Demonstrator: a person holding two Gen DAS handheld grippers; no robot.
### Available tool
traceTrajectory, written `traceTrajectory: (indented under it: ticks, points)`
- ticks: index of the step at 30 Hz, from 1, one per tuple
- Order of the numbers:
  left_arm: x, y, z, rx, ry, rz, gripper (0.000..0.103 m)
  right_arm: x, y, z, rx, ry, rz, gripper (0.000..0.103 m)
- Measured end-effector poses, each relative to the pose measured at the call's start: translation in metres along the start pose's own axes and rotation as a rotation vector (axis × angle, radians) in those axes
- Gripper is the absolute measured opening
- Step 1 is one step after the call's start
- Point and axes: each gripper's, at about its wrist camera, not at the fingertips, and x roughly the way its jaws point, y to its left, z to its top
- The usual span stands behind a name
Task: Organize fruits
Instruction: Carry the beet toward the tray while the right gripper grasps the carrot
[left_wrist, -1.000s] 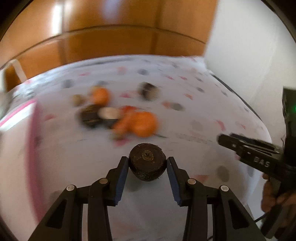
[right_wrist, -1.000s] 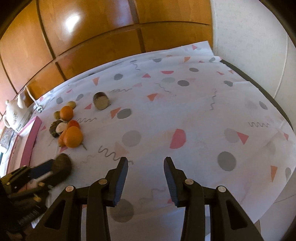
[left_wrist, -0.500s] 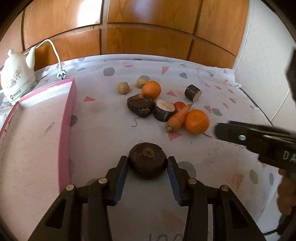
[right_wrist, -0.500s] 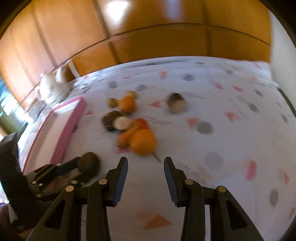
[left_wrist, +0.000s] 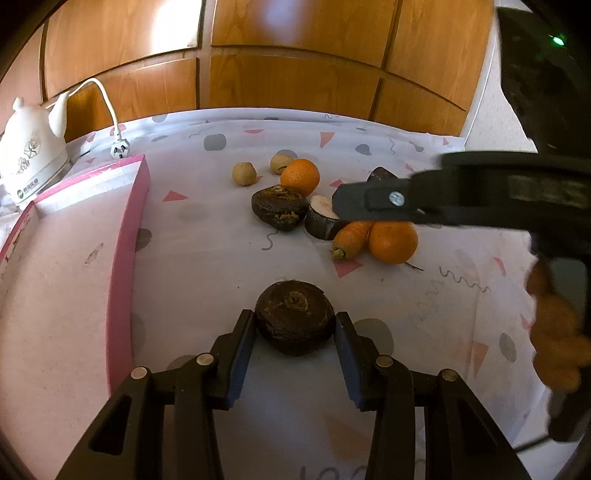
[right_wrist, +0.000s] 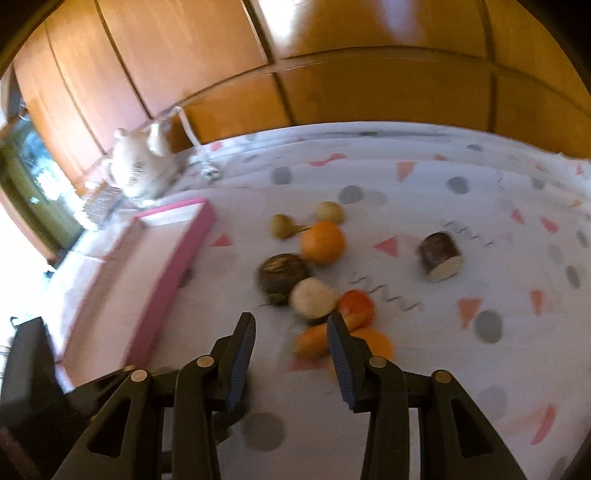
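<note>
A table under a patterned cloth (left_wrist: 229, 236) carries a pink tray (left_wrist: 127, 236), a white kettle (left_wrist: 29, 158) and a plug (left_wrist: 120, 147). On the cloth lie two oranges (left_wrist: 300, 176) (left_wrist: 392, 242), a carrot (left_wrist: 351, 238), two small tan fruits (left_wrist: 243, 173), a dark root (left_wrist: 279, 208) and cut dark pieces (right_wrist: 440, 256).

White tablecloth (left_wrist: 207, 258) with pink triangles and grey dots; pink-walled tray (left_wrist: 125, 236); two orange oranges (left_wrist: 392, 242).
</note>
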Motion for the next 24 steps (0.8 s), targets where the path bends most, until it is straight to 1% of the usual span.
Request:
traceTrajectory:
  ticks: [1, 2, 4, 6, 7, 8, 11, 14, 17, 18, 19, 21, 24]
  points:
    - [0.000, 0.000, 0.000, -0.004, 0.000, 0.000, 0.044, -0.001, 0.001, -0.003, 0.009, 0.012, 0.050, 0.041]
    - [0.000, 0.000, 0.000, -0.005, 0.000, 0.000, 0.044, -0.001, 0.003, -0.005, 0.007, 0.020, 0.069, 0.041]
    - [0.000, -0.001, 0.000, -0.006, 0.000, -0.001, 0.044, 0.005, 0.005, -0.009, -0.013, 0.053, 0.072, 0.041]
    - [0.000, 0.000, 0.000, -0.009, 0.001, -0.004, 0.044, 0.015, 0.001, -0.012, -0.011, 0.095, 0.048, 0.041]
    - [0.000, 0.000, 0.000, -0.012, 0.003, -0.006, 0.044, 0.017, -0.002, -0.014, -0.009, 0.100, 0.010, 0.040]
    - [0.000, 0.000, 0.000, -0.013, 0.003, -0.007, 0.044, 0.017, -0.007, -0.014, -0.005, 0.090, -0.026, 0.037]
    - [-0.001, 0.000, 0.000, -0.021, 0.002, -0.005, 0.044, 0.007, -0.016, -0.012, 0.010, 0.046, -0.076, 0.037]
    - [-0.001, 0.001, 0.000, -0.028, 0.004, -0.010, 0.044, 0.007, -0.012, -0.012, 0.012, 0.069, -0.086, 0.037]
    - [-0.001, 0.003, 0.000, -0.032, 0.005, -0.015, 0.044, 0.014, -0.003, -0.016, 0.009, 0.106, -0.066, 0.037]
    - [-0.001, 0.003, 0.001, -0.034, 0.006, -0.017, 0.044, 0.017, -0.002, -0.016, 0.013, 0.113, -0.080, 0.037]
    - [-0.001, 0.003, 0.000, -0.036, 0.006, -0.019, 0.044, 0.022, -0.003, -0.015, 0.032, 0.113, -0.085, 0.039]
    - [-0.002, 0.003, 0.000, -0.036, 0.005, -0.020, 0.044, 0.031, -0.012, -0.016, 0.125, 0.124, -0.107, 0.039]
    - [-0.001, 0.003, 0.000, -0.036, 0.005, -0.021, 0.044, 0.030, -0.019, -0.012, 0.214, 0.063, -0.103, 0.039]
